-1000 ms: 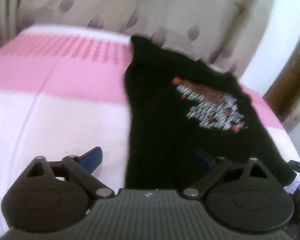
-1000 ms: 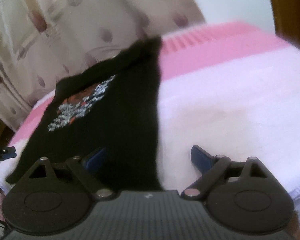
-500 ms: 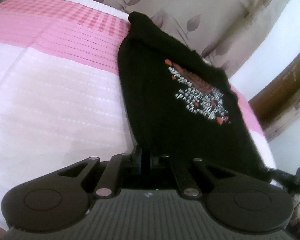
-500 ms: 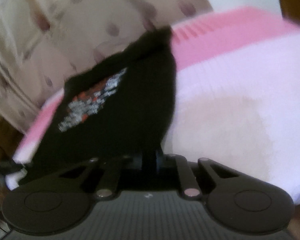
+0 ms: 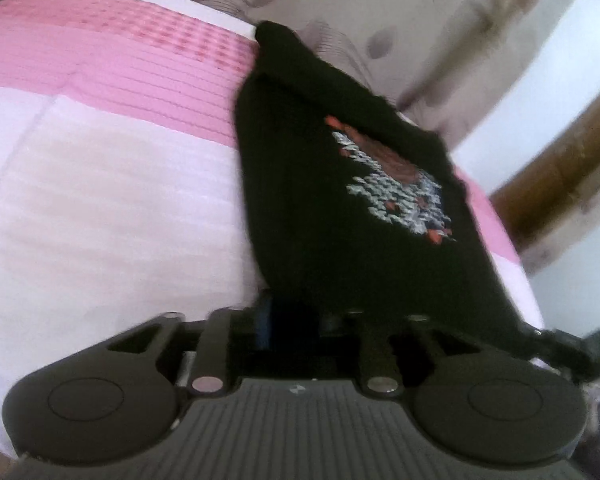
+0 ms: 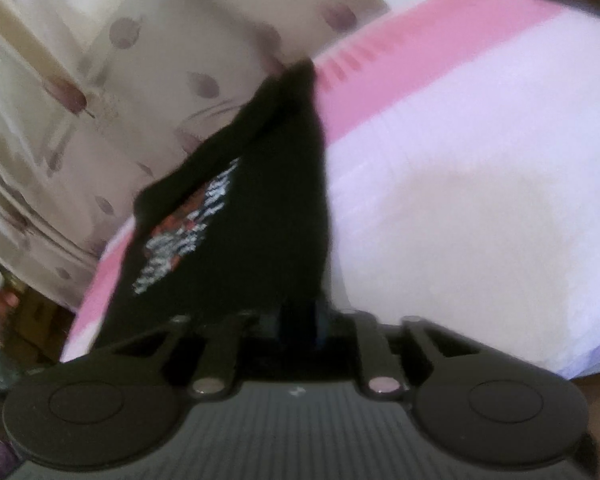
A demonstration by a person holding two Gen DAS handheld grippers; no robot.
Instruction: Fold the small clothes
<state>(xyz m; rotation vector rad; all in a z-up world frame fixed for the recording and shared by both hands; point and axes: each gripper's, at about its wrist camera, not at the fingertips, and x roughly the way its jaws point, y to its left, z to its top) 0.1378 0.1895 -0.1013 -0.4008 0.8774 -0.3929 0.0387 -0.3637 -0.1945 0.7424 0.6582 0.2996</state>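
Two grippers and one garment are on view, all over a bed (image 5: 100,208) that fills most of both pictures. Its cover is pale lilac-white across the near part, with a pink band of fine ribs and small darker squares toward the far edge. A beige curtain (image 5: 380,12) printed with grey-mauve leaf shapes hangs behind the bed; a brown wooden frame (image 5: 560,176) stands at the far right of the left wrist view.

The garment is a small black T-shirt (image 5: 320,208) — it lies lengthwise on the bed, its far end reaching the pink band at the bed's far edge, its near hem drawn up to the grippers. The fabric is plain black and matte. A chest print (image 5: 400,196) of white-grey lettering with red patches sits on the shirt's upper half; the wording is too blurred to read. In the right wrist view the same shirt (image 6: 260,216) narrows to a point at its far end.

The left gripper (image 5: 296,316) has its jaws brought together, pinching the near hem of the shirt at its left corner. The right gripper (image 6: 300,320) is likewise closed, clamping the hem — a strip of blue finger pad shows beside the cloth.
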